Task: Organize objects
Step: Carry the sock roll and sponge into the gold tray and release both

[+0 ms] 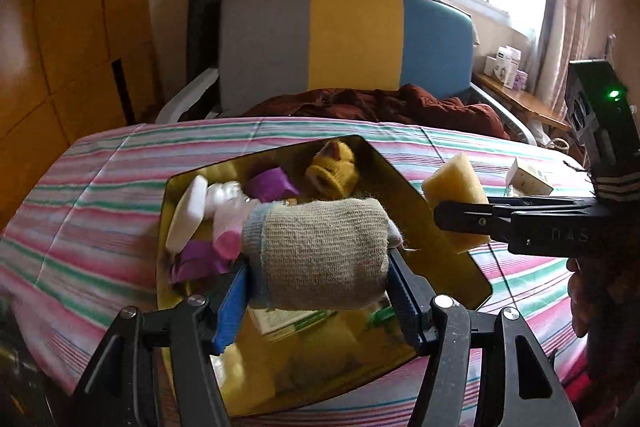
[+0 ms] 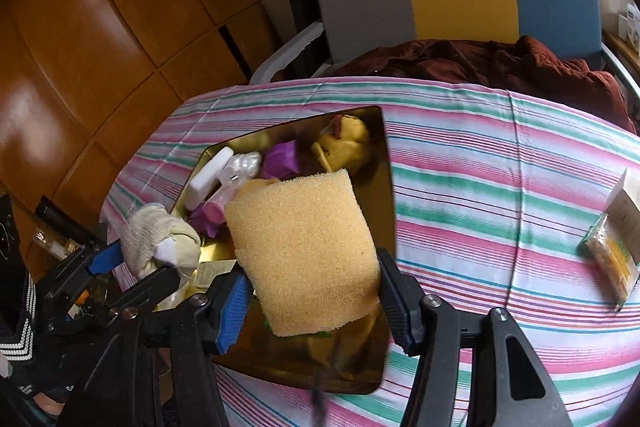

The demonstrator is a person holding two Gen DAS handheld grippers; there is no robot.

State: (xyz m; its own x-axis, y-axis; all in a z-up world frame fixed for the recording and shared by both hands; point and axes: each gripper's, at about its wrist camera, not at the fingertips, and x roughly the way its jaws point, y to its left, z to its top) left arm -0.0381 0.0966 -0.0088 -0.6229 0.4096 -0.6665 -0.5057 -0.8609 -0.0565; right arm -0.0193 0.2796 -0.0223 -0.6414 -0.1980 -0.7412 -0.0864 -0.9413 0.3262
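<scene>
Sponge (image 2: 308, 251) (unlabelled) clamped in right tool (image 2: 316, 291), lettering unreadable.

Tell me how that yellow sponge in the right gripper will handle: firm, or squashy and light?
Probably squashy: the yellow sponge has an open, porous foam surface. Likely light, as the right gripper holds it by its lower part alone. Its rough texture should resist slipping.

The rolled sock (image 1: 320, 251) hides part of the gold tin (image 1: 440, 227), its contents blurred
</scene>
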